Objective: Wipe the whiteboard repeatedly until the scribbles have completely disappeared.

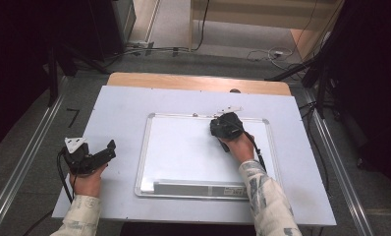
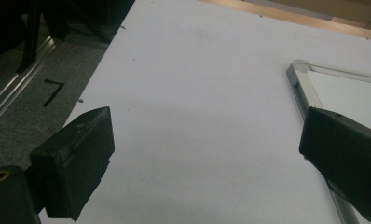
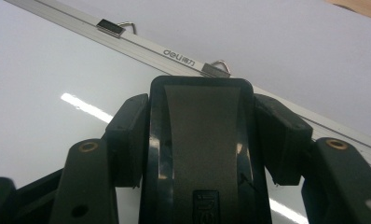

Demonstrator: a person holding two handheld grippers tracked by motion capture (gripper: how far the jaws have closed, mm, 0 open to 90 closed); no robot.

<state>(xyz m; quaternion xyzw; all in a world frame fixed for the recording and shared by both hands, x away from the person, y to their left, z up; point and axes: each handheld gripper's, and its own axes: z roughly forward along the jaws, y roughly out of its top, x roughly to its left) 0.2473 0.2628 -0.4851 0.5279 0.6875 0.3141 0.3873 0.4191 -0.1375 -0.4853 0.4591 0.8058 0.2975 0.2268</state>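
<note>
Hand-held gripper [image 2: 204, 158] jaws wide apart, white table [image 2: 197, 93], whiteboard [image 2: 309, 88] corner

A pale sheet [image 1: 125, 113] covers the wooden table [image 1: 183, 81], with a metal-framed whiteboard [image 1: 147, 152] lying flat on it.

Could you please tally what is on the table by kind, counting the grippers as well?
Whiteboard: 1
Eraser, black, clamped in the right gripper on the board: 1
Grippers: 2, the other being the open left gripper off the board's left side
Total: 4
</note>
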